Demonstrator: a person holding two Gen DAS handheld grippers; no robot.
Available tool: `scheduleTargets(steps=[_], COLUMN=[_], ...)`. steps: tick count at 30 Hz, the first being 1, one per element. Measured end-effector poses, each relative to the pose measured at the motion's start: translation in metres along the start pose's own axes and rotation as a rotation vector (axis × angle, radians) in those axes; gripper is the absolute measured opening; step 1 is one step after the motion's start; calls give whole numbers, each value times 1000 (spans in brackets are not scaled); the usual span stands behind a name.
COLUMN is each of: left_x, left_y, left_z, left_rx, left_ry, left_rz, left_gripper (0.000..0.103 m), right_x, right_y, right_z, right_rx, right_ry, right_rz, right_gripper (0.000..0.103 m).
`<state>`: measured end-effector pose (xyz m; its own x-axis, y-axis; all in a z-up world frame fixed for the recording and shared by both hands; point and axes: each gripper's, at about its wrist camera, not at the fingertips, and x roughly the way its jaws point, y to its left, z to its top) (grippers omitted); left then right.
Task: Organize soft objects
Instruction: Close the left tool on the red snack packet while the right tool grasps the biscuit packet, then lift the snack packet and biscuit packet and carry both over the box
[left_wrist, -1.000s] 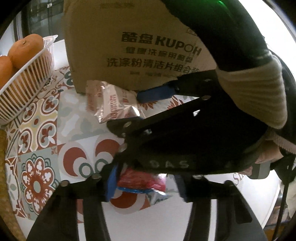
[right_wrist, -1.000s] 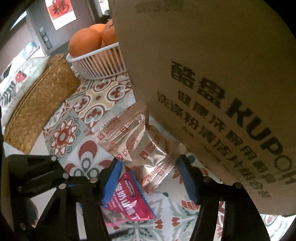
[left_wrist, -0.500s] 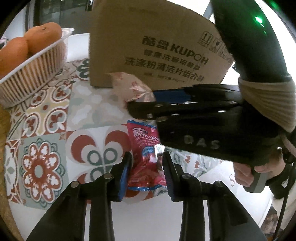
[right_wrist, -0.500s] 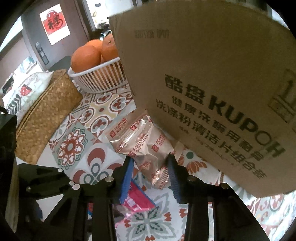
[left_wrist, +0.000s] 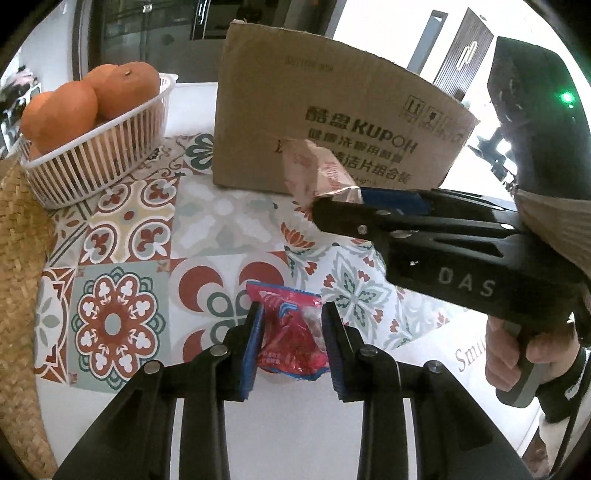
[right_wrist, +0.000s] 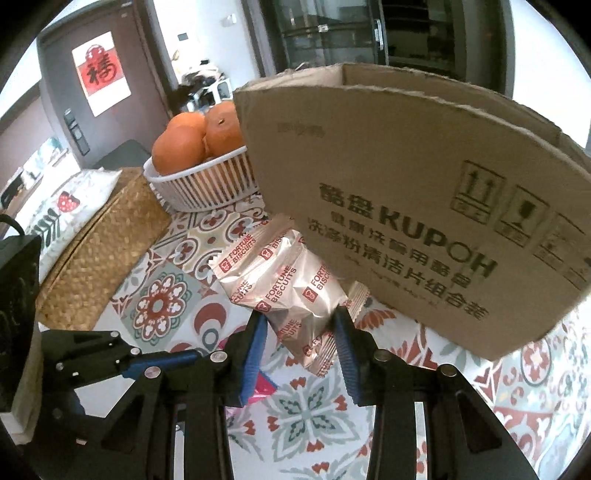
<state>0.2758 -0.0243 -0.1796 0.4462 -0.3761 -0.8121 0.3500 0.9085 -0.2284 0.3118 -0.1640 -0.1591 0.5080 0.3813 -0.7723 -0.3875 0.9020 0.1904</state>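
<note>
A second ago both grippers stood wide over packets lying flat on the patterned tablecloth (left_wrist: 122, 229); since then the jaws of each have been closing and both packets have come up off the cloth. The left gripper (left_wrist: 291, 341) now pinches a red snack packet (left_wrist: 290, 332) between its blue pads, in front of the cardboard box (left_wrist: 332, 122) and well clear of it. The right gripper (right_wrist: 301, 341) pinches a silver biscuit packet (right_wrist: 284, 280) by its lower end, the packet tilted up against the box's printed front; from the left wrist camera the same packet (left_wrist: 314, 173) shows raised before the box lettering, where earlier it lay at the foot of the box. A hand (left_wrist: 517, 350) grips the right gripper's handle. To the left of the box sits a white basket (left_wrist: 96, 162) of oranges (left_wrist: 122, 88), and further left a woven straw mat (right_wrist: 99, 251). Behind the box are a dark door with a red paper sign (right_wrist: 101, 72), a cushion (right_wrist: 70, 206) and dark glass cabinet doors.
</note>
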Motion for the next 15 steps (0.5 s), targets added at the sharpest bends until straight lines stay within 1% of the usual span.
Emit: scheduleTargets(steps=[2,4,6,9,15], left_x=[-4,-1,-4,-18,-15], left_y=[-11,-12,-14,-20,-19], left_z=[-1,-1,-2,-6,-9], left_rx=[2,3,7,15,13], left_ry=[8,5,-8,-31,-28], left_rz=[-5,-1,14,30,32], left_gripper=[31,31,28,23,22], right_x=[-4,-8,-11,-18,-29], right_y=[-1,-2,-1,-2,-3], right_z=[-2,-5,-8,-12,-23], right_rx=[20,36,47,74,127], right_ry=[-6,-13,-18,-35,-56], right_rz=[-8,-9,-23,-51,-65], right_gripper=[38,38,38,38,38])
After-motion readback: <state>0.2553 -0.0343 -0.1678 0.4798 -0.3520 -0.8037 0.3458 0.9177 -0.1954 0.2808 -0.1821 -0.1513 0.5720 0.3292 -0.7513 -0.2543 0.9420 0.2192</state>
